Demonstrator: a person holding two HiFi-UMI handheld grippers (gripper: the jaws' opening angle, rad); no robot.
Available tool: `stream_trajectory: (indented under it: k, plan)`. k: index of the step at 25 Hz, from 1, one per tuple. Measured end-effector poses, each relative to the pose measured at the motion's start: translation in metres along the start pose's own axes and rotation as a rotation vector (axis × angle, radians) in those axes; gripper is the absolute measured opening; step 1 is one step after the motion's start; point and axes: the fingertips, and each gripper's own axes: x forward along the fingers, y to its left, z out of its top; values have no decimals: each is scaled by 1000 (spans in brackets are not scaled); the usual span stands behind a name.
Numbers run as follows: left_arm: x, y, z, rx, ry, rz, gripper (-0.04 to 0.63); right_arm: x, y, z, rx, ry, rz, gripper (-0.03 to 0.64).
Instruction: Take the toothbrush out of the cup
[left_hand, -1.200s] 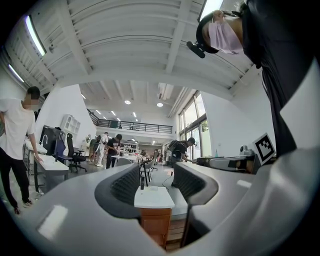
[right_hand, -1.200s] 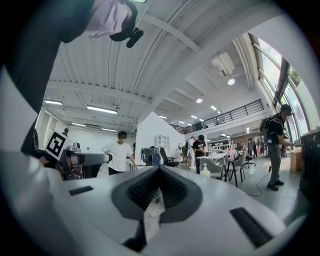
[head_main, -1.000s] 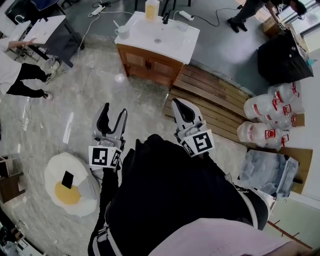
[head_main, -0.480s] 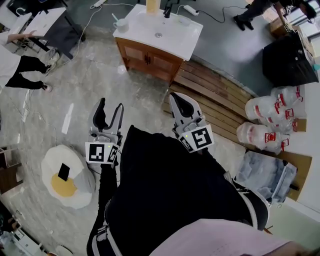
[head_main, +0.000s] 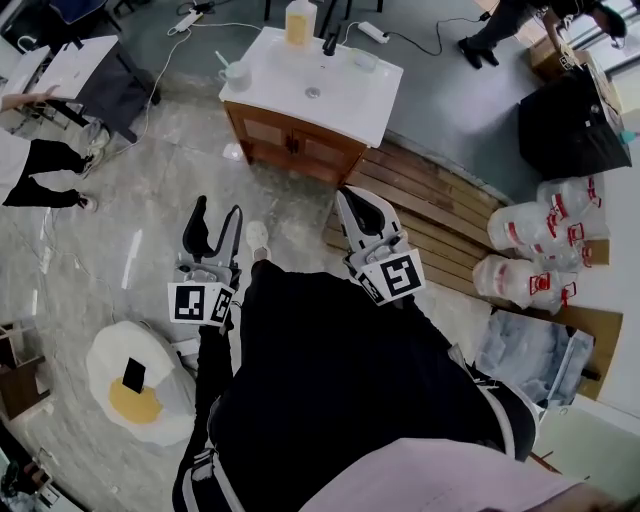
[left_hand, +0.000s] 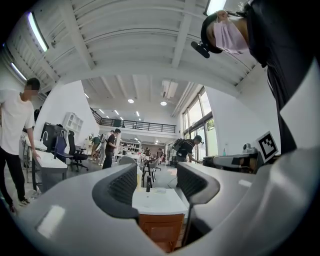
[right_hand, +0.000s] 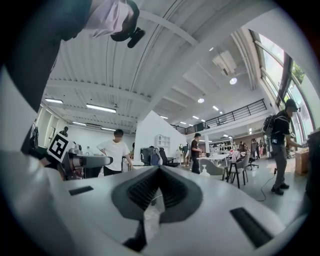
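The bench (head_main: 350, 92) has a smooth, glossy white top over a varnished brown wood cabinet (head_main: 292, 142); the floor (head_main: 130, 235) before it looks like polished, reflective stone. Right of the bench lie bare wooden slats (head_main: 435, 200); the left gripper (head_main: 217, 210) and right gripper (head_main: 357, 203) look like matt grey plastic, with ribbed black pads (left_hand: 122, 186).

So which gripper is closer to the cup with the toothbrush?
Left, slightly. The left gripper is almost straight in front of the cup; the right gripper sits farther off to the side.
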Motion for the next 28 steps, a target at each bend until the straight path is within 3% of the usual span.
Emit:
stream_trajectory:
  k: [15, 23, 28]
  plan:
    - [175, 199, 16, -9, -5, -141, 255, 237, -56, 4, -33, 16, -147, -2]
    - [217, 269, -3, -43, 39, -167, 255, 320, -66, -10, -25, 42, -172, 0]
    - [231, 290, -21, -80, 70, -174, 255, 344, -72, -15, -34, 53, -187, -2]
